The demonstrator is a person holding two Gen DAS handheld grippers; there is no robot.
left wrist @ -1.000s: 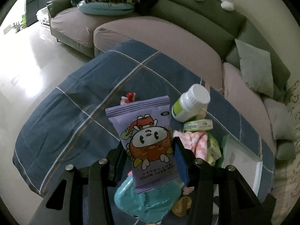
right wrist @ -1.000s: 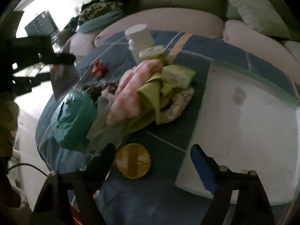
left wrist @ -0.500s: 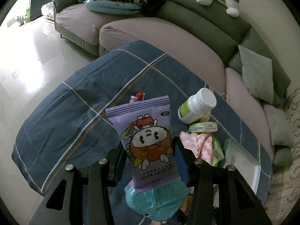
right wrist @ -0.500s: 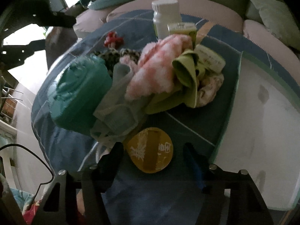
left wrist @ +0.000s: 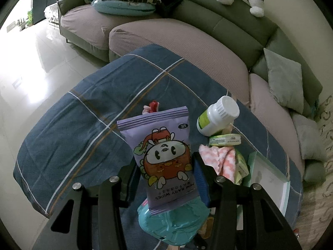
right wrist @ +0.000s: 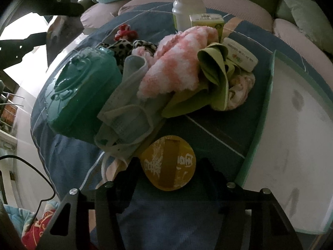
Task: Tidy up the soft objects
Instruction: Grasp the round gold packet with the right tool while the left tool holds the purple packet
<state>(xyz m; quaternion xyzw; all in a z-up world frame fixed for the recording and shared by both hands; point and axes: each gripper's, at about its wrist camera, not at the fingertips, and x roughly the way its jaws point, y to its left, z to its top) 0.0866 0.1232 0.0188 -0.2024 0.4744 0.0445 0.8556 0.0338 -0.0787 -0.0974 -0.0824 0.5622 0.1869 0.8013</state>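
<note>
Left gripper (left wrist: 166,171) clamps purple pack (left wrist: 164,156) reading "MINI BABY WIPES", raised over the counter (left wrist: 83,125). Right gripper (right wrist: 167,170), jaws just closing, straddles yellow disc (right wrist: 168,162) beside the soft pile; contact unclear, print unreadable.

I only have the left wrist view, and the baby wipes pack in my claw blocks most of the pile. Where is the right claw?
Observer: The right claw is low at the near edge of the pile, straddling a round yellow disc. Its jaws have just been closing and are not clearly clamped on the disc yet.
Operator: Is anything soft hidden behind the wipes pack?
Observer: Yes, a pale blue face mask lies crumpled between the teal container and the pink towel.
Operator: Anything else back there?
Observer: A leopard-print fabric piece sits just behind the teal container.
</note>
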